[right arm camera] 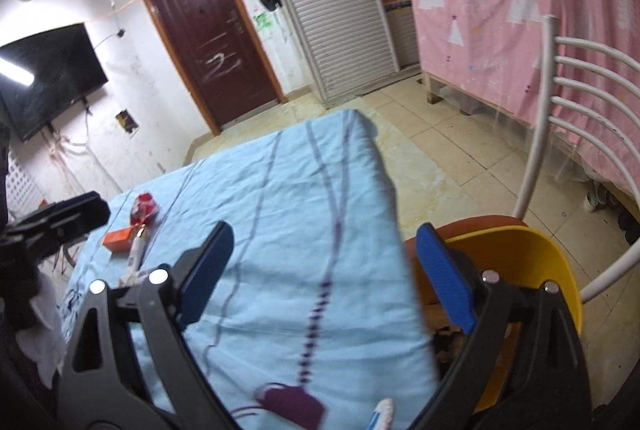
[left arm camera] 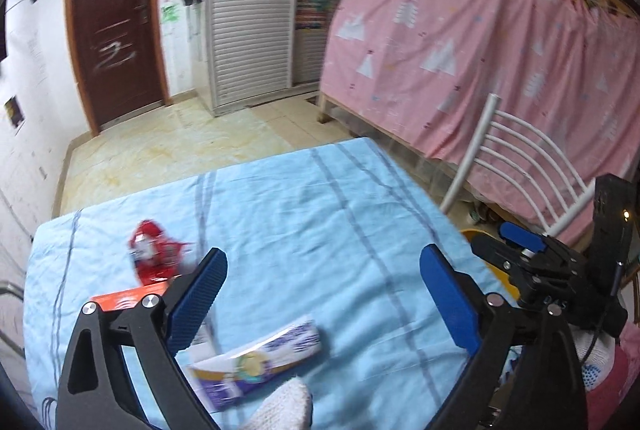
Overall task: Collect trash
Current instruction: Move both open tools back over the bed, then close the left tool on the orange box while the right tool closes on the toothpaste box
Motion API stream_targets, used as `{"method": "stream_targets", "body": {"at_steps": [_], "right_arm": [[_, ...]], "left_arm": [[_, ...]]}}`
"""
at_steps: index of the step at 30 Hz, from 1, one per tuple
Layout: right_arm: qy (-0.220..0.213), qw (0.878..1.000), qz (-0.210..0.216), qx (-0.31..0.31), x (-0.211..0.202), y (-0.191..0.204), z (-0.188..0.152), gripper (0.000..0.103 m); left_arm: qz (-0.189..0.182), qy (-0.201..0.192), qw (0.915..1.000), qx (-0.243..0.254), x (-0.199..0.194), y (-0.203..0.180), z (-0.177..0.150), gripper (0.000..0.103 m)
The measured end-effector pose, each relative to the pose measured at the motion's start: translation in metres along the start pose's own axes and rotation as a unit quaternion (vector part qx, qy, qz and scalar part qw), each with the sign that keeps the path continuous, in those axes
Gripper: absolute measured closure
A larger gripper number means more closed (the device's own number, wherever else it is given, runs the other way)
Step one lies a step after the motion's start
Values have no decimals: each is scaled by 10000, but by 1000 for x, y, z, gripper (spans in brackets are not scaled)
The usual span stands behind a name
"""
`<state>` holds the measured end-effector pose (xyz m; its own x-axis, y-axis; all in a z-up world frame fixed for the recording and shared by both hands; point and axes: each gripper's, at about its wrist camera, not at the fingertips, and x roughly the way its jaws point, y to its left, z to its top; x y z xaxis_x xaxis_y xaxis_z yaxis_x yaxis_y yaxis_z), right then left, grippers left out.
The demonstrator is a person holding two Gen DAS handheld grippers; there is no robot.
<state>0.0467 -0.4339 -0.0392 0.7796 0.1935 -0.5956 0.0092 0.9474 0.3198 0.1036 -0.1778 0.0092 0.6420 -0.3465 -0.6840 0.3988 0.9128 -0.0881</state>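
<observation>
The left gripper (left arm camera: 322,294) and the right gripper (right arm camera: 322,278) both gape wide and empty over the blue-clothed tabletop (left arm camera: 320,205); a red wrapper (left arm camera: 154,254) lies near its left edge.

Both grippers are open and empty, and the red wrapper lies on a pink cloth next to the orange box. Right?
Not quite: the cloth under the red wrapper and orange box is light blue, as the left wrist view shows. The pink fabric hangs behind. The left gripper and right gripper are indeed open and empty.
</observation>
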Motion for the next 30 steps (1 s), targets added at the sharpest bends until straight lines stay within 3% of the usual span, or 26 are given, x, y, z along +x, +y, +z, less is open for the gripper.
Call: {"method": "stream_targets", "body": {"at_steps": [9, 17, 30], "right_arm": [[223, 9990, 167, -352, 15, 41, -3, 10], [447, 9968, 297, -588, 28, 65, -10, 10], [778, 9909, 452, -1000, 45, 104, -22, 9]], "left_arm": [[553, -41, 9979, -322, -4, 60, -9, 11], [1164, 186, 9910, -639, 7, 102, -21, 11], [1361, 620, 9848, -886, 37, 137, -37, 11]]}}
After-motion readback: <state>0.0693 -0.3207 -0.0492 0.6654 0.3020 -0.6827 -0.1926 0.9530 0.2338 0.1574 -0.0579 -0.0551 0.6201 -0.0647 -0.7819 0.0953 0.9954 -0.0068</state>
